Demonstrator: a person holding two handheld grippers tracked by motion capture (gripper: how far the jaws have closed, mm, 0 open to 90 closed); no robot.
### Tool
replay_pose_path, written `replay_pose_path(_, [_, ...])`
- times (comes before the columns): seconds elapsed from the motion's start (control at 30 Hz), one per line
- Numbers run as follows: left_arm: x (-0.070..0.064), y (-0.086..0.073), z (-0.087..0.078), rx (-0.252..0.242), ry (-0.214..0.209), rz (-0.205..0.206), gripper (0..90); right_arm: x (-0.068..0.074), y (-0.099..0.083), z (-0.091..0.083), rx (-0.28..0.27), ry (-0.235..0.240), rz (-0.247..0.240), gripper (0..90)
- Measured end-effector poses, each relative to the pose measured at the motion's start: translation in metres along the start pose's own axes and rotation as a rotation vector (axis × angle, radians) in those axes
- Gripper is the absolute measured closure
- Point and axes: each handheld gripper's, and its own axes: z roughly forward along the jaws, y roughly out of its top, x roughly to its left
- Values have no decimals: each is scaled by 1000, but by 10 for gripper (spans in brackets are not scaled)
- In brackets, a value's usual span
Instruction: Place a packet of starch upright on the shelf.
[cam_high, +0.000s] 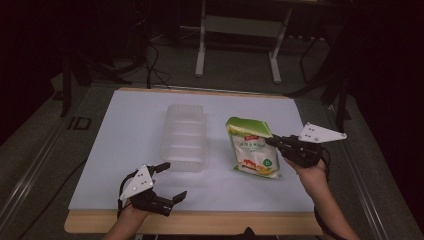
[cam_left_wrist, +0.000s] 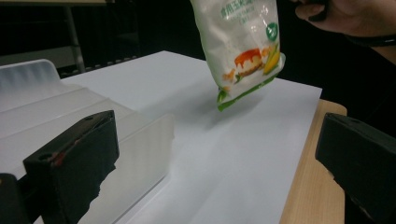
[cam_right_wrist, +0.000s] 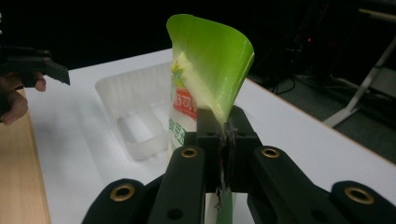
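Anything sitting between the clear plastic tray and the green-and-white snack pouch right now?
Nothing: in the high view, bare white table sheet separates the clear plastic tray from the green-and-white snack pouch.

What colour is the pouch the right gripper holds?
The pouch is white with green edges and an orange food picture; it shows best in the left gripper view.

Dim lab or studio, white-topped table (cam_high: 135, 120), cables (cam_high: 152, 65) on floor (metal stand (cam_high: 240, 30) behind)

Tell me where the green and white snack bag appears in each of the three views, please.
High view: snack bag right of centre, its edge pinched by the right gripper.
Left gripper view: bag top centre, hanging above the table.
Right gripper view: bag centre, clamped between the jaws.
Shared landmark: clear plastic tray.
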Motion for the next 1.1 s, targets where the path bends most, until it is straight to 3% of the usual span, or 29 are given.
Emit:
replay_pose_path(0.07, [-1,6,1,23,-17,-18,0,2,5,-4,-10,2,-7,871])
replay_pose_path(0.13, [-2,12,2,44,-64,-64,0,5,9,-8,-23,5,-13,871])
replay_pose_path(0.3, [-4,28,5,51,-76,-47,0,13,16,-14,-40,15,-33,871])
replay_pose_path(0.43, [-1,42,10,43,-107,-76,0,20,23,-18,-59,28,-47,871])
replay_pose_path(0.53, [1,49,16,57,-103,-80,0,25,28,-22,-71,35,-63,871])
replay_pose_path(0.73, [-3,65,27,73,-112,-33,0,34,35,-26,-95,58,-76,871])
replay_pose_path(1.1, [-7,102,45,20,-146,34,0,44,44,-26,-110,91,-94,871])
